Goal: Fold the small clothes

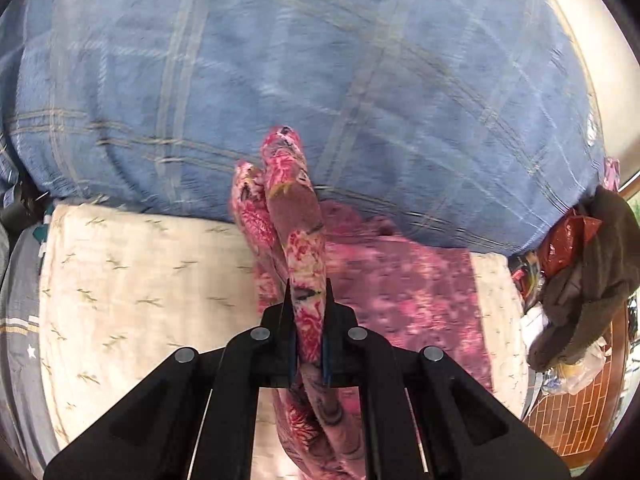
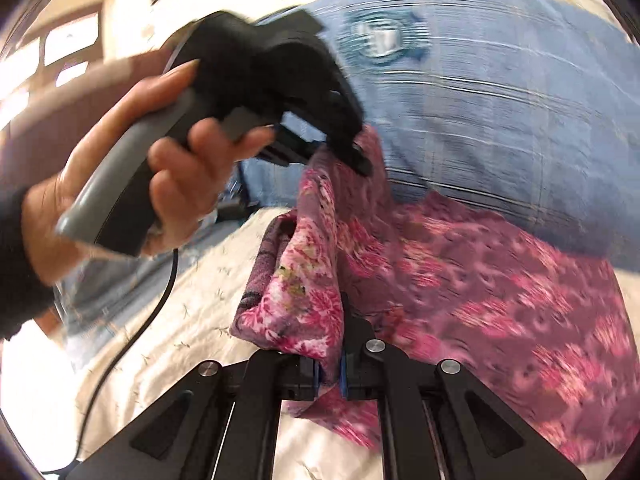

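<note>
Garment [image 1: 400, 280], pink floral: partly spread on cream bedspread [image 1: 120, 300], just in front of blue plaid blanket [image 1: 280, 80]; one edge lifted off the bed and bunched into an upright ridge.

Left gripper [image 1: 308, 292]: clenched on that ridge, cloth squeezed between both pads and spilling out above and below. Seen from the right wrist too, up high [image 2: 352, 152], gripped by left hand [image 2: 160, 168], cable [image 2: 120, 360] trailing beneath.

Right gripper [image 2: 330, 344]: likewise clamped tight on the floral cloth, lower and nearer, a doubled flap draped over one finger.

Judged as mid-fold: lifted edge in the air, not yet laid over the flat part. Heavy blur in both views, so exact seam or corner held could not be told.

To do it well, as judged:
- Needed both pinches kept firm; thin, slippery-looking fabric, likely to slide out of slack pads.
- Needed the two grips drawn apart enough to pull the bunched edge straight before laying it down; otherwise a crumpled fold.
- Better carried level, both ends together, across to the far edge and lowered flat.
- Wise to steer short of the plaid blanket and away from brown clothing pile [image 1: 592, 260] at the side.
- Release only once cloth rested on cloth.
</note>
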Available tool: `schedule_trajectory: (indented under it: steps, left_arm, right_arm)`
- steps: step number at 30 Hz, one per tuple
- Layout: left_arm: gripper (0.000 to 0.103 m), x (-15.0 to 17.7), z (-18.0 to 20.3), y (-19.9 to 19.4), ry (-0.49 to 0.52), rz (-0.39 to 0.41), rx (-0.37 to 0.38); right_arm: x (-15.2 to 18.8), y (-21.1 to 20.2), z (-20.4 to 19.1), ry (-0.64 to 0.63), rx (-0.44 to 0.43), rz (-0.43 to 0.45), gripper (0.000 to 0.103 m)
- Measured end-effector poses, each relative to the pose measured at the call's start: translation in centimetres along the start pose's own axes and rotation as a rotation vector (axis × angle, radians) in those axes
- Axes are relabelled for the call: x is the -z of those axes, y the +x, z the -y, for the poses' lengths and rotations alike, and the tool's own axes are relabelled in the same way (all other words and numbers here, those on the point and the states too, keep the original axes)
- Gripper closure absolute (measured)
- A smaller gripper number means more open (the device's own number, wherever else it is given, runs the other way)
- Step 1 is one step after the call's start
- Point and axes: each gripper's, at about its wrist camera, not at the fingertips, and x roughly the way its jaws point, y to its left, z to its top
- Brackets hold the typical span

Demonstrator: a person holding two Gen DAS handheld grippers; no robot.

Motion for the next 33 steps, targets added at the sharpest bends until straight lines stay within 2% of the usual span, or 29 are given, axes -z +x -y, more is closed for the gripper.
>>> schedule_trajectory:
  steps: [5,11,13,15,17,19,23,25,29,33]
  left_arm:
    - [0.097,0.5,7.1,0.8,0.070,0.006,0.017]
    - [0.097,2.3,14.9,5.5,0.134,-0.045,0.004]
    - [0.097,3.1,17.2,7.7,0.170,-0.068,-0.023]
    - [0.097,3.8,18.6,9.8,0.186,-0.100,-0.043]
    - [0.097,4.2,19.9,12.5,0.211,-0.137,-0.095]
    - [0.097,4.5,20.0,14.6,0.189,-0.171,-0.113]
    - [0.097,4.9,20.6,16.6,0.162,-0.195,-0.128]
    - [0.097,5.1,21.2,16.4,0.172,-0.179,-0.119]
    - [0.097,5.3,22.8,15.5,0.182,-0.152,-0.043]
    - [0.096,5.8,24.9,17.3,0.235,-0.172,-0.048]
  right_arm:
    - [1.0,-4.0,5.0,0.129,-0.022,0.012,0.097]
    - [4.7,-7.7,13.1,0.379,-0.083,0.034,0.097]
    - [6.4,-8.1,15.9,0.476,-0.096,0.045,0.097]
    - [7.4,-7.8,17.8,0.557,-0.124,0.037,0.097]
    - [8.6,-7.0,20.0,0.680,-0.199,0.008,0.097]
    - [9.2,-6.7,21.2,0.747,-0.230,-0.003,0.097]
    - [9.1,-7.6,22.7,0.802,-0.272,0.018,0.097]
    - [8.7,-8.5,23.2,0.809,-0.283,0.041,0.097]
    - [9.4,-10.1,25.0,0.872,-0.285,0.070,0.097]
    - [10.9,-10.0,26.4,0.932,-0.252,0.045,0.097]
